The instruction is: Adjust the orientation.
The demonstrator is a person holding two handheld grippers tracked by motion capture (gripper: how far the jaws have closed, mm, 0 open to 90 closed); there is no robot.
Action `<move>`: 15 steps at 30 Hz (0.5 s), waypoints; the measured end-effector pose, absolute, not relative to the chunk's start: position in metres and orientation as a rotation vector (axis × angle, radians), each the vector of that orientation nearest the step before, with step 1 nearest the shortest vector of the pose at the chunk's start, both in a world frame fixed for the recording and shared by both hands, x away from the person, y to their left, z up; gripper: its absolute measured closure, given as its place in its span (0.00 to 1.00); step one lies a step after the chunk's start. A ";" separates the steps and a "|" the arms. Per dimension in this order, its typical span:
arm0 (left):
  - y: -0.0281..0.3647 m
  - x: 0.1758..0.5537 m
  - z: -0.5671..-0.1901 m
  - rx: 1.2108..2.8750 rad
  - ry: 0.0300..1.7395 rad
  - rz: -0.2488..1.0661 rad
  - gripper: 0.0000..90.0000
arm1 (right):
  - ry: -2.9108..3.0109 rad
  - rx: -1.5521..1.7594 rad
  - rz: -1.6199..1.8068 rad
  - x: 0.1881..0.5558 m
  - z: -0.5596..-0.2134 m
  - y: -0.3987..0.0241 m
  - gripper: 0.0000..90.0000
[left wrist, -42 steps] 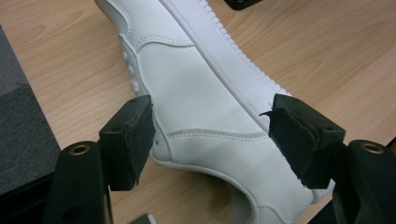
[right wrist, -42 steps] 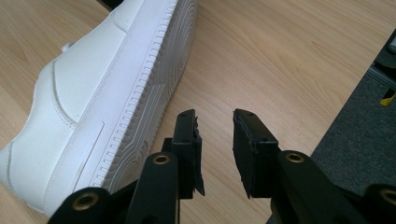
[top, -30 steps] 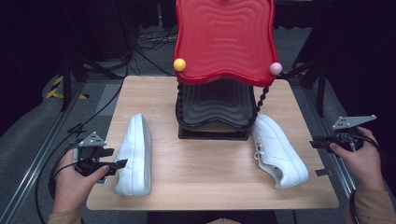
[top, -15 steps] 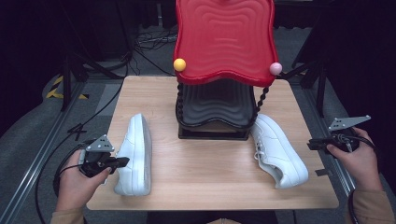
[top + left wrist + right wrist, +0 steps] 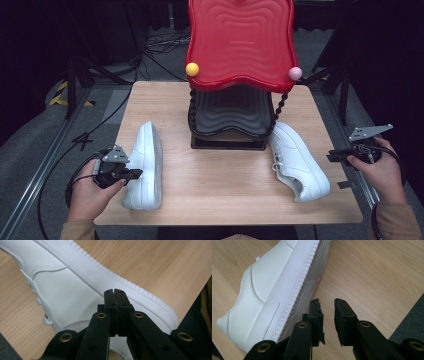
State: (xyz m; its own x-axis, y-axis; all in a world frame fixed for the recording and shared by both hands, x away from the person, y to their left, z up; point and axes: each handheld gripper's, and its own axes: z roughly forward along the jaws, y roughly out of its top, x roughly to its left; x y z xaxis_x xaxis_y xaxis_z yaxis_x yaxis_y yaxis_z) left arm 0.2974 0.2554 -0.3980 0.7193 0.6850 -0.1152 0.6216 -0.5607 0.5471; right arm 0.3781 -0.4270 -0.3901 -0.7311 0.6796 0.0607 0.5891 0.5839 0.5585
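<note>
On table [image 5: 230,195]: rack [image 5: 235,100] at back centre, one shoe [image 5: 146,165] to its left, other shoe [image 5: 298,161] to its right.

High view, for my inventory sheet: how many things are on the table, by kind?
White sneakers: 2 (left one, right one)
Red-and-black shoe rack: 1
Total: 3
</note>
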 end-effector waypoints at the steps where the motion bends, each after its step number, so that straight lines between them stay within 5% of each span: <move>1: 0.255 0.298 -0.399 2.354 0.989 0.147 1.00 | 2.654 1.071 0.840 0.379 -0.391 -0.427 0.83; 15: 0.245 0.300 -0.406 2.401 0.969 0.141 1.00 | 2.670 1.066 0.824 0.380 -0.394 -0.424 0.83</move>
State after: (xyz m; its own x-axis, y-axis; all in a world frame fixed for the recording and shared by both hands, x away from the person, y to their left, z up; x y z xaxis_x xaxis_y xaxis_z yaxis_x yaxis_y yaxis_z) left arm 0.2996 0.2451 -0.4055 0.7358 0.6695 -0.1017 0.6129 -0.5944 0.5207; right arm 0.3799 -0.4243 -0.3943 -0.7360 0.6742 0.0614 0.5916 0.5964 0.5425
